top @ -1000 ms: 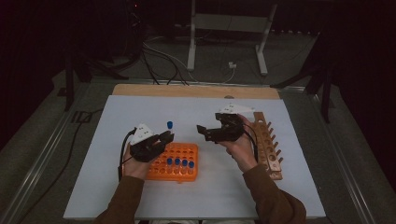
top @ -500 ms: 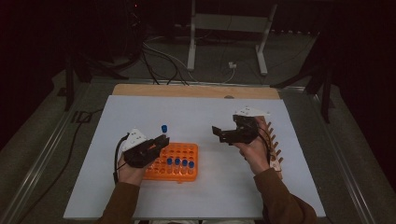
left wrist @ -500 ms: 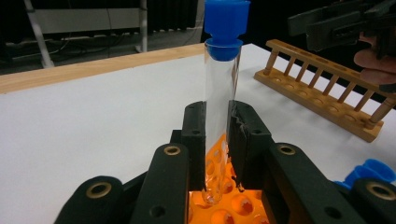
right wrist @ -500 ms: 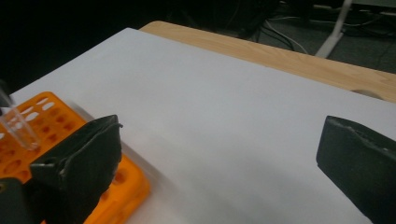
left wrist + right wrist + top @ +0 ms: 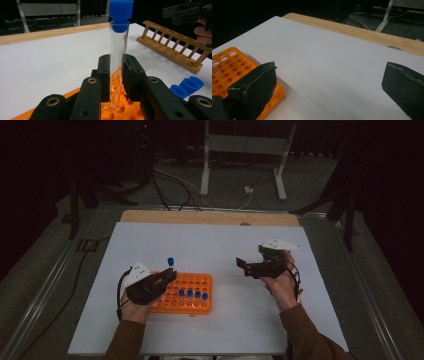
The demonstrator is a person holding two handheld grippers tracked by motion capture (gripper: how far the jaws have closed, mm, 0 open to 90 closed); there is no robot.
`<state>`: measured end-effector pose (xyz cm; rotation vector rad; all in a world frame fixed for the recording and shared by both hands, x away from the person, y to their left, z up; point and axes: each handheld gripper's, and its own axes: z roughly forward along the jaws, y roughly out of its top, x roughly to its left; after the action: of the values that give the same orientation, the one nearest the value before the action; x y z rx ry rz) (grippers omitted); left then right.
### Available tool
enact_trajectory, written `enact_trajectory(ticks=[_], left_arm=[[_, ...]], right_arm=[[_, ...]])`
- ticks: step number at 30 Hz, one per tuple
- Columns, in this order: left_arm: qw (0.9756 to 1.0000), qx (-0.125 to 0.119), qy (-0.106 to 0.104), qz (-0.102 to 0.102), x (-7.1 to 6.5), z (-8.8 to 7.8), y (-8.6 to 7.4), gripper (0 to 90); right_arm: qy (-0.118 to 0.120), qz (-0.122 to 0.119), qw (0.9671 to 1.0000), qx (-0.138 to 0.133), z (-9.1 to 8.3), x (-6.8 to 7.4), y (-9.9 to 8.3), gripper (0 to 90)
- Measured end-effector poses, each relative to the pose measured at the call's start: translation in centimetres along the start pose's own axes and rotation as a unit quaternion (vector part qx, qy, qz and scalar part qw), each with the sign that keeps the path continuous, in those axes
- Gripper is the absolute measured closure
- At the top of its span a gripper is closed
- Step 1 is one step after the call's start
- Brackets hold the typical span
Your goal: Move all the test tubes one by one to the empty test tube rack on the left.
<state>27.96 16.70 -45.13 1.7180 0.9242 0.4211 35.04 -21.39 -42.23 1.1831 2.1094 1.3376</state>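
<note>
While the left gripper [image 5: 116, 75] stays clamped on a clear test tube with a blue cap [image 5: 118, 47], holding it upright with its rounded bottom just over the holes of the orange tube rack [image 5: 197, 290], the right gripper [image 5: 252, 266] hangs empty above the white counter [image 5: 215, 245], its jaws just opened to their widest with nothing between them. In the high view the tube's cap [image 5: 170, 261] rises above the rack's far left corner. Four blue-capped tubes [image 5: 193, 294] already stand in a row in the orange rack, near its front edge; most of its holes are unfilled. A wooden tube rack [image 5: 172, 47] lies to the right, near the right hand [image 5: 280, 287]; no tubes can be made out in it, though the hand covers it in the high view. By the look of it, the work is moving tubes into the orange rack, and it is partly done: four are seated, a fifth is poised over a hole but not yet lowered in. Seating that tube is what remains in hand; whether more tubes wait elsewhere cannot be told.
</note>
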Motion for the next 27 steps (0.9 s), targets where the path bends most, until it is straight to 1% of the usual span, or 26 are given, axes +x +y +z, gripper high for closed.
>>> enact_trajectory(ticks=[2, 5, 11, 18, 22, 27], left_arm=[[1.0, 0.0, -0.003, -0.003, 0.0, -0.1, -0.1, 77.9], [1.0, 0.004, -0.006, -0.002, -0.1, -0.3, -0.3, 77.9], [0.9999, 0.006, -0.009, 0.001, -0.5, -0.5, -0.5, 78.0], [0.9999, 0.011, -0.012, 0.001, -0.9, -0.8, -1.1, 78.0], [0.9998, 0.01, -0.015, 0.001, -1.2, -1.1, -1.2, 78.0], [0.9997, 0.015, -0.017, 0.009, -1.7, -1.3, -1.5, 77.9]], right_arm=[[-0.002, 0.002, 1.0, 0.001, -0.3, -0.3, -0.3, 0.0], [-0.008, 0.007, 0.9999, 0.001, -0.6, -0.9, -0.8, 0.0], [-0.015, 0.022, 0.9996, -0.009, -1.6, -1.9, -1.3, 0.0], [-0.018, 0.023, 0.9995, -0.011, -2.4, -2.4, -1.8, 0.0], [-0.02, 0.025, 0.9994, -0.013, -2.8, -2.7, -2.0, 0.0], [-0.02, 0.032, 0.9991, -0.018, -3.1, -3.0, -2.1, 0.0]])
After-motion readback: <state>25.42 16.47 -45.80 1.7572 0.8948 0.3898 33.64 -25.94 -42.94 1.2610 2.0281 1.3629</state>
